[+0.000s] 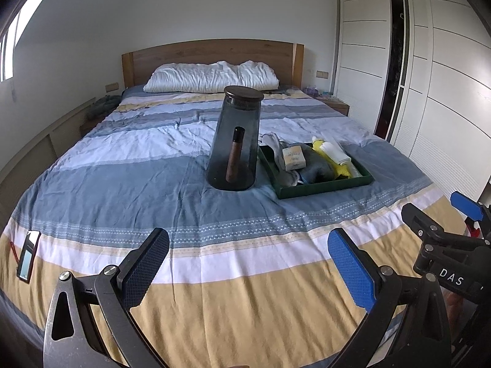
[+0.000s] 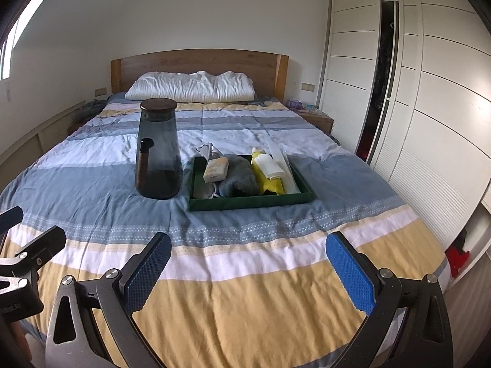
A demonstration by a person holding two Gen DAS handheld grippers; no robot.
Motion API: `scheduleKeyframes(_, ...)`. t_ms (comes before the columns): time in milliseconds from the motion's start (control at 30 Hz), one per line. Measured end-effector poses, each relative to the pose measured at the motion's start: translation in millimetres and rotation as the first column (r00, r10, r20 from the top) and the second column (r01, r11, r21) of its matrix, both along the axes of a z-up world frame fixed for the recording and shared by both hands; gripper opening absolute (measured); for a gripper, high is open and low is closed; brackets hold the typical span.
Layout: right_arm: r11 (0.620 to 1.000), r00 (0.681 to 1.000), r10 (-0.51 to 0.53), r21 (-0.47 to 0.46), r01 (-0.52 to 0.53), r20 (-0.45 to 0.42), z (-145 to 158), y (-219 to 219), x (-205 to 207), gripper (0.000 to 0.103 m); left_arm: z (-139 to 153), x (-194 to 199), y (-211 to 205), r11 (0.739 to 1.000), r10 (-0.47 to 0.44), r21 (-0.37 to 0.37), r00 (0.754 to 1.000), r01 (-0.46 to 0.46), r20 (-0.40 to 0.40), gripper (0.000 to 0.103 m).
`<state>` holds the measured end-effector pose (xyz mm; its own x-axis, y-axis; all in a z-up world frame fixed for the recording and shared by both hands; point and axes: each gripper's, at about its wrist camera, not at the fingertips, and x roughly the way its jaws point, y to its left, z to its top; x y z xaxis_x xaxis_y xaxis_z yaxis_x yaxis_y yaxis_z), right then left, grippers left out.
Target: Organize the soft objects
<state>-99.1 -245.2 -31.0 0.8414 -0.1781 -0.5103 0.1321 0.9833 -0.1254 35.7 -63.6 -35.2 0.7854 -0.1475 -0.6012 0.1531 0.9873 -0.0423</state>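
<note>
A dark green tray (image 1: 325,189) (image 2: 251,204) lies on the striped bedspread and holds soft things: a grey cloth (image 2: 239,173), a yellow cloth (image 2: 270,181), a folded white cloth (image 2: 271,165), a beige sponge (image 2: 216,170) (image 1: 294,158) and a pale sock (image 1: 276,147). A smoky glass jar (image 1: 234,144) (image 2: 159,153) with a dark lid stands left of the tray. My left gripper (image 1: 248,268) hovers open over the bed's foot, empty. My right gripper (image 2: 248,271) is likewise open and empty, well short of the tray.
A white pillow (image 1: 211,76) lies against the wooden headboard (image 2: 199,61). A phone-like device (image 1: 29,256) rests on the bedspread at the front left. White wardrobe doors (image 2: 429,92) run along the right. A bedside table (image 2: 319,119) stands at the far right.
</note>
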Motion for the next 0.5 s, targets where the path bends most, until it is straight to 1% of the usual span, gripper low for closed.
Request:
scheduleKeyframes(233,1.0,1.0,-0.009,-0.007,0.009,-0.004,0.6,-4.1,0.5,0.103,-3.5,1.3,-0.4,1.0,-0.003,-0.009,1.0,0.003,-0.006,0.101)
scheduleKeyframes(500,1.0,1.0,0.006,-0.019,-0.006,-0.009,-1.0,-1.0,1.5,0.103,-4.5,2.6,4.4,1.0,0.0,-0.014,1.0,0.0,-0.009,0.101)
